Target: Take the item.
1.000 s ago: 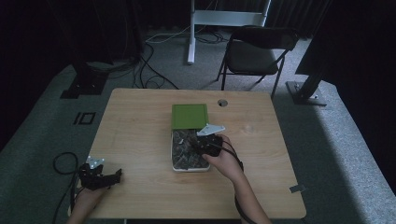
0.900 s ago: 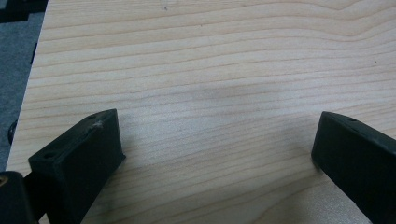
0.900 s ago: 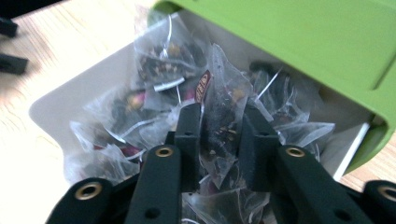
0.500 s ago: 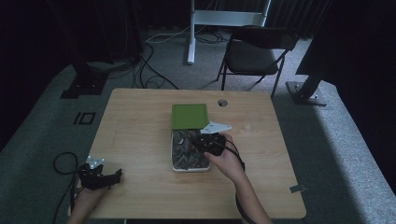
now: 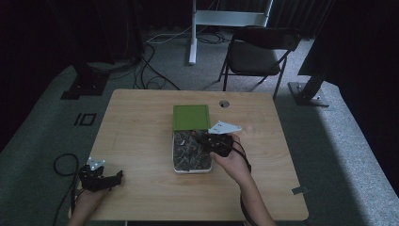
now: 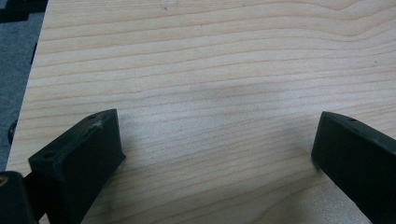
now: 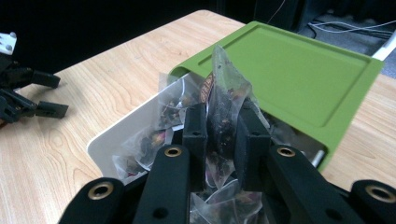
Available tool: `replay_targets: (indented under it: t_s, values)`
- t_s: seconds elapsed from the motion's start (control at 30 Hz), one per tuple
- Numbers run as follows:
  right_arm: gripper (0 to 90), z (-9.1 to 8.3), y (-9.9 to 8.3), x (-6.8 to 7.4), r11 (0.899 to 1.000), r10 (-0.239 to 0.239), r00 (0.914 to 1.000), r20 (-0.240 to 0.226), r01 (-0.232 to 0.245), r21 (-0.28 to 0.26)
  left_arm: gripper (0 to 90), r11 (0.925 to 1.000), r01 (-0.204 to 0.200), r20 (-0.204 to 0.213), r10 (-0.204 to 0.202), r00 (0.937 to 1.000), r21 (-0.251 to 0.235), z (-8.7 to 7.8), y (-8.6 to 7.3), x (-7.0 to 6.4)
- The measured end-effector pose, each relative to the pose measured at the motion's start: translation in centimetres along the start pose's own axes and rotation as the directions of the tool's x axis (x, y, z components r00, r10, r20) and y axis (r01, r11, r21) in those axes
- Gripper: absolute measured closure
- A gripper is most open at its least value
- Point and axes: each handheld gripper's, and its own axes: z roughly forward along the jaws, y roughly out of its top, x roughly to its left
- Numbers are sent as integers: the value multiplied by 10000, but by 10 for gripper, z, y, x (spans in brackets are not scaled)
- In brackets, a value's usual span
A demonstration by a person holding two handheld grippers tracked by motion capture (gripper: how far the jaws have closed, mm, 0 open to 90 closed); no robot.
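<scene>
No legible text, brand, number or sign can be made out. A small dark-and-orange printed patch is seen on the clear sachet [image 7: 223,100] clamped between the jaws of the right gripper [image 7: 223,135], but its characters are too blurred to be read. No marking is borne by the green lid [image 7: 299,70] or the wooden tabletop [image 6: 210,56].

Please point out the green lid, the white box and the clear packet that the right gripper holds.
green lid [image 7: 299,70], right gripper view, on its flat top.
white box [image 7: 135,126], right gripper view, on its side wall.
clear packet [image 7: 224,81], right gripper view, on its upper part above the jaws.
</scene>
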Motion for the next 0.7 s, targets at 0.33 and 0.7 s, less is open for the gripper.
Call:
replay_targets:
  t_s: [0.33,0.7]
  values:
    - [772,-13,2,-12,9986,343,9985,418,-325,-423,23,10000,4,-1,-4,10000,-4,0,0,0]
    - [773,-25,2,-28,9957,771,9929,911,-719,-585,23,10000,-1,-2,1,10000,0,0,0,0]
